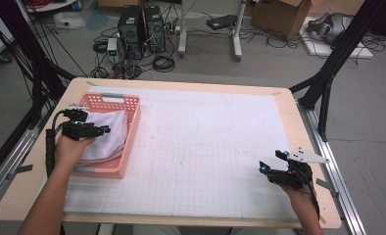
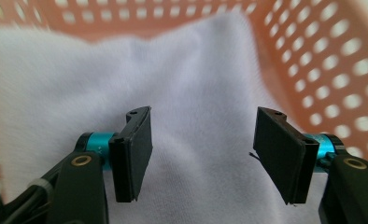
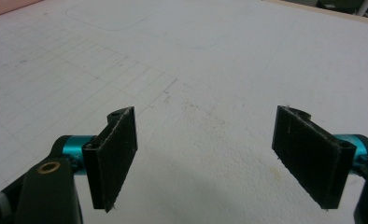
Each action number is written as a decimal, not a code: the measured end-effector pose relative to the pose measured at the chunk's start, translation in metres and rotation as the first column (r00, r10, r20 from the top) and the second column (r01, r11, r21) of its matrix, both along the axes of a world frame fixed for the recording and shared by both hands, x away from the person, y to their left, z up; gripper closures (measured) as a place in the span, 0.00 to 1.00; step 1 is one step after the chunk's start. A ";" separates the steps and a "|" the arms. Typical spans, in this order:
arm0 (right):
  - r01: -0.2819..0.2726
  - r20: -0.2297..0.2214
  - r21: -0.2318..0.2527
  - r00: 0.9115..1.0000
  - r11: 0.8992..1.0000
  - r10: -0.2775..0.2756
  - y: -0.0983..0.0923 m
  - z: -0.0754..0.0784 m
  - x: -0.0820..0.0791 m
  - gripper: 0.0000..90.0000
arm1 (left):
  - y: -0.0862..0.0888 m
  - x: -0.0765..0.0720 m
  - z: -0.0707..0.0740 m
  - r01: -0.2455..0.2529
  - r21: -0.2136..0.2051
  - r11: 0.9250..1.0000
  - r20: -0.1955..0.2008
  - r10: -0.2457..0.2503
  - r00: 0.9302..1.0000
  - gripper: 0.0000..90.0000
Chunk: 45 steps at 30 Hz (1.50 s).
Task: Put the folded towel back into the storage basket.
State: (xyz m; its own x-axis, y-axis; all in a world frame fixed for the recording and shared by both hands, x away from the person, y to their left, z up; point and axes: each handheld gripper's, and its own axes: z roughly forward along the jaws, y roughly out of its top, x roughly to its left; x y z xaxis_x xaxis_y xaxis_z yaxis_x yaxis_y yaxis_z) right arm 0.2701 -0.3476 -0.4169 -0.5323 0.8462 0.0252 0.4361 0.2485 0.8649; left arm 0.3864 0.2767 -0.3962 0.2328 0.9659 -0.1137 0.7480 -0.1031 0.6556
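Both grippers stand with jaws spread and nothing between them: the left gripper hovers just above the folded white cloth lying in the pink basket, while the right gripper waits well apart over the bare gridded mat. Judging by this, the work is at its start; the cloth is not yet gripped or lifted out of the basket.
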 end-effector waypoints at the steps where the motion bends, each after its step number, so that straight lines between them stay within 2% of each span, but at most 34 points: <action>1: 0.000 0.001 0.001 1.000 1.000 0.000 0.000 0.000 0.000 0.24 | -0.002 0.003 -0.003 -0.011 0.011 1.000 -0.016 0.011 1.000 0.42; 4: 0.000 0.001 0.004 1.000 1.000 0.000 0.000 0.000 0.000 0.24 | -0.005 0.009 -0.010 -0.022 0.021 1.000 -0.045 0.023 0.999 0.41; 7: -0.002 0.000 0.005 1.000 1.000 0.002 0.000 0.000 0.000 0.24 | -0.007 0.012 -0.014 -0.041 0.001 0.999 -0.039 0.041 0.998 0.40; 9: -0.005 0.001 0.003 1.000 1.000 0.005 0.000 0.000 0.001 0.24 | -0.008 0.012 -0.016 -0.029 -0.003 1.000 -0.028 0.029 0.999 0.39; 11: -0.005 -0.001 0.003 1.000 1.000 0.005 0.001 0.000 0.000 0.24 | -0.010 0.012 -0.017 -0.001 0.000 1.000 -0.016 0.001 1.000 0.40; 14: -0.005 -0.003 0.005 1.000 1.000 0.005 0.001 0.000 0.000 0.24 | -0.013 0.012 -0.019 0.068 -0.028 0.997 0.007 -0.068 0.998 0.42; 15: -0.005 -0.003 0.006 1.000 1.000 0.005 0.001 0.000 0.000 0.24 | -0.014 0.012 -0.020 0.098 -0.052 0.994 0.016 -0.097 0.995 0.43; 16: -0.007 0.000 0.005 1.000 1.000 0.007 0.001 0.000 0.000 0.24 | -0.015 0.011 -0.022 0.152 -0.065 0.986 0.029 -0.151 0.988 0.43; 18: -0.007 0.001 0.003 1.000 1.000 0.007 0.001 0.000 0.000 0.24 | -0.018 0.010 -0.023 0.221 -0.053 0.974 0.046 -0.219 0.975 0.46; 19: -0.007 0.000 0.003 1.000 1.000 0.007 0.001 0.000 0.001 0.24 | -0.018 0.009 -0.023 0.235 -0.057 0.970 0.047 -0.232 0.971 0.46; 20: -0.006 -0.003 0.001 1.000 1.000 0.006 0.001 0.000 0.001 0.24 | -0.017 0.009 -0.022 0.265 -0.060 0.962 0.048 -0.262 0.964 0.46; 21: -0.004 -0.003 0.001 1.000 1.000 0.004 0.001 0.000 0.001 0.24 | -0.016 0.008 -0.021 0.281 -0.058 0.958 0.053 -0.278 0.959 0.46; 22: -0.006 0.000 0.001 1.000 1.000 0.006 0.000 0.000 0.001 0.24 | -0.014 0.007 -0.020 0.285 -0.053 0.957 0.053 -0.282 0.958 0.46; 23: -0.006 0.000 0.001 1.000 1.000 0.006 0.000 0.000 0.001 0.24 | -0.012 0.007 -0.019 0.268 -0.044 0.963 0.051 -0.265 0.963 0.46; 25: -0.004 -0.004 0.006 1.000 1.000 0.004 0.000 0.000 0.001 0.24 | -0.007 0.009 -0.019 0.181 -0.025 0.983 0.024 -0.180 0.983 0.38; 26: -0.002 -0.006 0.007 1.000 1.000 0.002 0.000 -0.001 0.001 0.24 | -0.004 0.010 -0.020 0.166 -0.016 0.986 0.020 -0.166 0.986 0.36; 29: -0.005 -0.009 0.003 1.000 1.000 0.005 0.001 -0.001 0.000 0.24 | -0.003 0.011 -0.020 0.138 0.047 0.989 0.037 -0.139 0.990 0.35; 31: -0.006 -0.008 0.003 1.000 1.000 0.006 0.001 -0.001 0.000 0.24 | -0.001 0.012 -0.021 0.101 0.089 0.991 0.049 -0.105 0.993 0.34; 34: -0.004 -0.005 0.004 1.000 1.000 0.004 -0.001 0.000 -0.001 0.24 | 0.000 0.012 -0.019 0.080 0.095 0.992 0.063 -0.086 0.994 0.32; 35: -0.001 -0.006 0.006 1.000 1.000 0.001 -0.001 0.000 -0.001 0.24 | 0.001 0.011 -0.018 0.079 0.087 0.993 0.076 -0.086 0.993 0.32; 36: 0.001 -0.002 0.006 1.000 1.000 -0.001 -0.002 0.000 -0.001 0.24 | 0.002 0.009 -0.015 0.074 0.063 0.995 0.105 -0.081 0.991 0.33; 38: 0.006 -0.001 0.008 1.000 1.000 -0.006 -0.004 0.000 -0.001 0.24 | 0.005 0.005 -0.008 0.072 0.014 0.997 0.160 -0.073 0.984 0.33; 39: 0.007 -0.003 0.009 1.000 1.000 -0.007 -0.004 0.000 -0.002 0.24 | 0.008 0.000 -0.003 0.071 -0.043 0.997 0.221 -0.060 0.974 0.34; 41: 0.006 0.001 0.008 1.000 1.000 -0.006 -0.004 0.000 -0.002 0.24 | 0.012 -0.007 0.006 0.087 -0.129 0.988 0.308 -0.044 0.950 0.34; 43: 0.007 0.001 0.012 1.000 1.000 -0.007 -0.004 0.000 -0.002 0.24 | 0.014 -0.016 0.016 0.108 -0.189 0.976 0.383 -0.028 0.923 0.33; 45: 0.008 0.000 0.014 1.000 1.000 -0.008 -0.003 0.001 -0.002 0.24 | 0.014 -0.024 0.023 0.139 -0.231 0.963 0.445 -0.023 0.895 0.32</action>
